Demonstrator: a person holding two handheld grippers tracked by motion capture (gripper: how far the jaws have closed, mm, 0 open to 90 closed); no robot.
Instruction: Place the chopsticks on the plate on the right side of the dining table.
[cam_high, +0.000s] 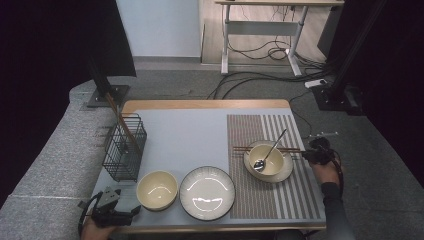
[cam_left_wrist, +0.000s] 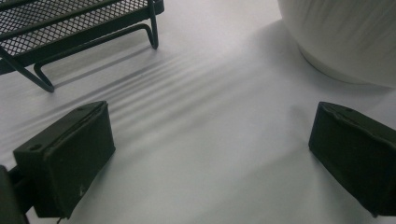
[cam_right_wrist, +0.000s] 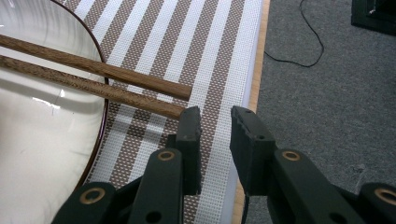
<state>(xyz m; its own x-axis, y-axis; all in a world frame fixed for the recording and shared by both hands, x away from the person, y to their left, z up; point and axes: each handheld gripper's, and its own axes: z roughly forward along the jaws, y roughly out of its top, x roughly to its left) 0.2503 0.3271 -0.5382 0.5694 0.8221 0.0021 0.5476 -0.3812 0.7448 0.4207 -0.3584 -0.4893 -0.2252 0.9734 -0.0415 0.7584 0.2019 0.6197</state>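
Starting at the far left of the table (cam_high: 200, 125), a grey carpeted ledge (cam_high: 45, 165) curves along its edge, with a black stand base (cam_high: 106, 95) beyond the table's far left corner. On the pale grey top, a black wire basket (cam_high: 124, 150) holding dark sticks stands near the left edge. At the near left corner the left claw (cam_high: 131, 212) rests low with its jaws set wide and nothing between them, just left of an empty cream bowl (cam_high: 157, 189). Right of that bowl sits a dark-rimmed plate (cam_high: 207, 192). Further right a brown striped placemat (cam_high: 272, 200) covers the table's right side, carrying a second bowl on a saucer (cam_high: 268, 161) with a spoon (cam_high: 270, 151) in it and wooden chopsticks (cam_right_wrist: 93, 79) laid across the rim. The right claw (cam_right_wrist: 215, 122), narrow and empty, sits at the chopstick tips, one jaw just beside them. Beyond the table, grey carpet (cam_high: 200, 82), trailing cables (cam_high: 255, 77) and a desk frame (cam_high: 262, 30) fill the room.
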